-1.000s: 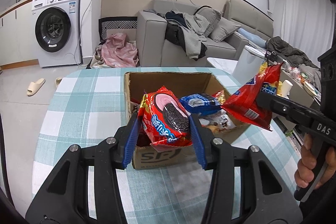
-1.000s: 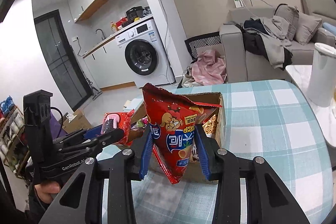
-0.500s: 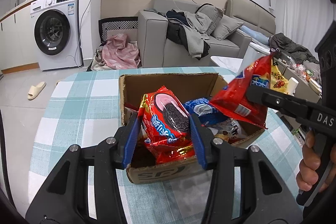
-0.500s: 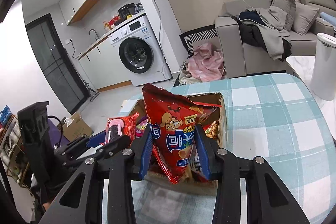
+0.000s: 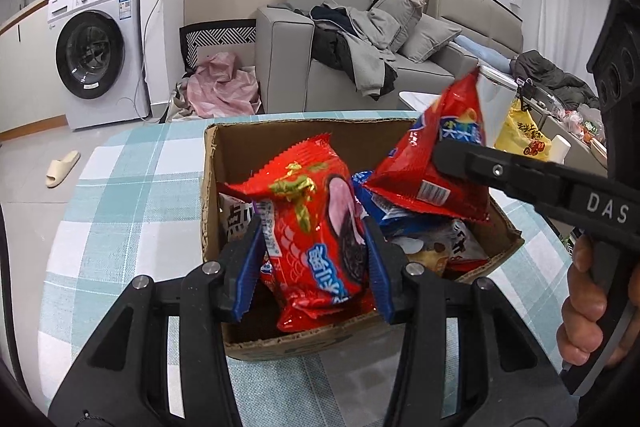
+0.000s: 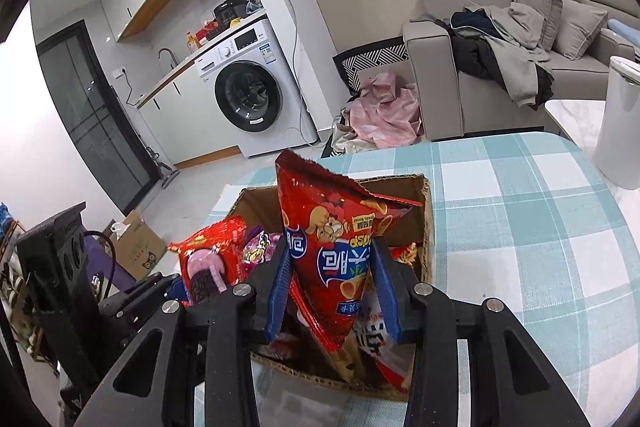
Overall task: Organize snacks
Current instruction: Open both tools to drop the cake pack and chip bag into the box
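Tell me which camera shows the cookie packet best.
The left wrist view: the red cookie packet fills the centre, held in the left gripper over the cardboard box. The right wrist view shows only part of it at the left.

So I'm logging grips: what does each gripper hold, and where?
Left gripper clamps the red cookie pack across its lower half; right gripper pinches the red chip bag near its lower middle.

Box [image 5: 280,349] on table [image 5: 132,195] (snacks [image 5: 436,247] inside).
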Motion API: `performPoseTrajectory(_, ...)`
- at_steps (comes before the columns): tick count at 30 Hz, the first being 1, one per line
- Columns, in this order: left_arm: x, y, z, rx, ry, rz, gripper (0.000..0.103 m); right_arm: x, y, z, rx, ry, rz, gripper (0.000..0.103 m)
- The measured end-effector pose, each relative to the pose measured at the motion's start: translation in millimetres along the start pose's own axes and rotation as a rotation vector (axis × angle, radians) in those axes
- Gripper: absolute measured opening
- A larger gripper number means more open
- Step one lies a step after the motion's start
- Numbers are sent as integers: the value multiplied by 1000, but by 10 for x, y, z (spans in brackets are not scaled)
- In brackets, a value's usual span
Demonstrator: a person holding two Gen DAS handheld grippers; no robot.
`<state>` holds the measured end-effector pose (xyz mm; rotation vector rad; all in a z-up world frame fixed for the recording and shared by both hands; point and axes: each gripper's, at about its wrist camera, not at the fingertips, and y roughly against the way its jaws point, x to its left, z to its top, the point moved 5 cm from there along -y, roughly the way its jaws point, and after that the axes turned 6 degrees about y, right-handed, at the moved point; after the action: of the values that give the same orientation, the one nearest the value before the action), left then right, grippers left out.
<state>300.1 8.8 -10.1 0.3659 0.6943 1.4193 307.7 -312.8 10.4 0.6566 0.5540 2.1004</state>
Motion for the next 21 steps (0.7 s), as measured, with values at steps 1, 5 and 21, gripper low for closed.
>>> performPoseTrajectory(1, 1, -16, 1, 1, -4, 4, 44, -1, -20, 8, 1, -4, 1, 39)
performPoseTrajectory(5, 9, -49, 7, 6, -10, 11, 44, 44, -88, 24, 12, 3, 2, 39)
performPoseTrajectory(21, 131, 515, -36, -74, 24, 25, 103, 29, 319, -249, -37, 105, -58, 94)
